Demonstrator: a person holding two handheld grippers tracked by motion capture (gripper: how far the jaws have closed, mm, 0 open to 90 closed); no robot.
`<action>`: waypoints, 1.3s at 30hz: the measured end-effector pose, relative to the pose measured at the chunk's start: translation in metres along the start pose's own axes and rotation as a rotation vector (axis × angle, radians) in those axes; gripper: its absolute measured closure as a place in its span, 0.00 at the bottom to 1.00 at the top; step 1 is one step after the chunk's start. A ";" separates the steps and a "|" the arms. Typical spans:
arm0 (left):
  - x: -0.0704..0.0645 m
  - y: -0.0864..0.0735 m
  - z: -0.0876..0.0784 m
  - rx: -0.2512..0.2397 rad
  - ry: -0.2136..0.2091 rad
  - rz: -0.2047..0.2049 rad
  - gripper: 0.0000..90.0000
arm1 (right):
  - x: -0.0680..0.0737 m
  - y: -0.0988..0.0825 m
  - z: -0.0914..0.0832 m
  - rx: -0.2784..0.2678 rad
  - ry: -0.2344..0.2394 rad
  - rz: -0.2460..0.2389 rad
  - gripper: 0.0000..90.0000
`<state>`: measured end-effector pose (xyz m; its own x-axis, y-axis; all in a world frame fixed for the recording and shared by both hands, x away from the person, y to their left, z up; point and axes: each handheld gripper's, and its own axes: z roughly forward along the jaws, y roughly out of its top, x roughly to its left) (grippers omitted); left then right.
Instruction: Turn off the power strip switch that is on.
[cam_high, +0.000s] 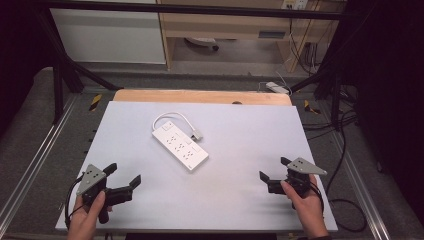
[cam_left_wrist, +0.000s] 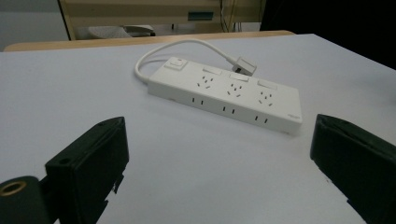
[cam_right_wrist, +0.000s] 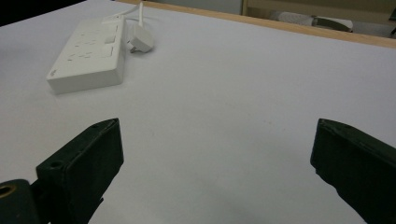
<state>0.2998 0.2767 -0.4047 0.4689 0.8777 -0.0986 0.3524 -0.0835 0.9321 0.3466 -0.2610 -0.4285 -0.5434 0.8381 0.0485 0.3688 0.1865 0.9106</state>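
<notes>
The left gripper (cam_high: 123, 174) sits at about 8 o'clock on the white table (cam_high: 240, 200), held in a hand (cam_high: 87, 220). Its two black jaws are spread wide apart, and there is nothing between them. They touch nothing.

The right gripper (cam_high: 272, 169) sits at about 4 o'clock, held in the other hand (cam_high: 306, 205). Its jaws are spread wide too, and they hold nothing (just bare table shows between them in the right gripper view).

The white power strip (cam_high: 180, 145) lies flat near the middle of the table, a little toward 11 o'clock. It sits at a slant, one end toward 10 o'clock and the other toward 4 o'clock. It has three sets of plug holes on top and a switch (cam_left_wrist: 176, 63) at the far end. Its short white cord (cam_high: 172, 116) loops around from the far end, and the plug (cam_high: 197, 134) lies on the table just beside the strip.

Both grippers are well apart from the strip, one on each side.
</notes>
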 end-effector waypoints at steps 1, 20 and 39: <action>0.000 0.000 0.000 0.000 -0.002 0.001 0.05 | 0.000 0.000 0.000 0.002 0.000 0.000 0.03; -0.001 0.000 0.001 0.009 -0.005 0.010 0.05 | 0.007 0.003 0.006 0.012 0.027 -0.012 0.03; -0.001 -0.001 0.001 0.011 -0.005 0.015 0.05 | 0.037 0.026 0.034 0.047 0.125 -0.042 0.03</action>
<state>0.2998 0.2754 -0.4055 0.4784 0.8739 -0.0864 0.3541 -0.1019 0.9297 0.3617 -0.2082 -0.4167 -0.6476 0.7593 0.0637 0.3768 0.2464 0.8929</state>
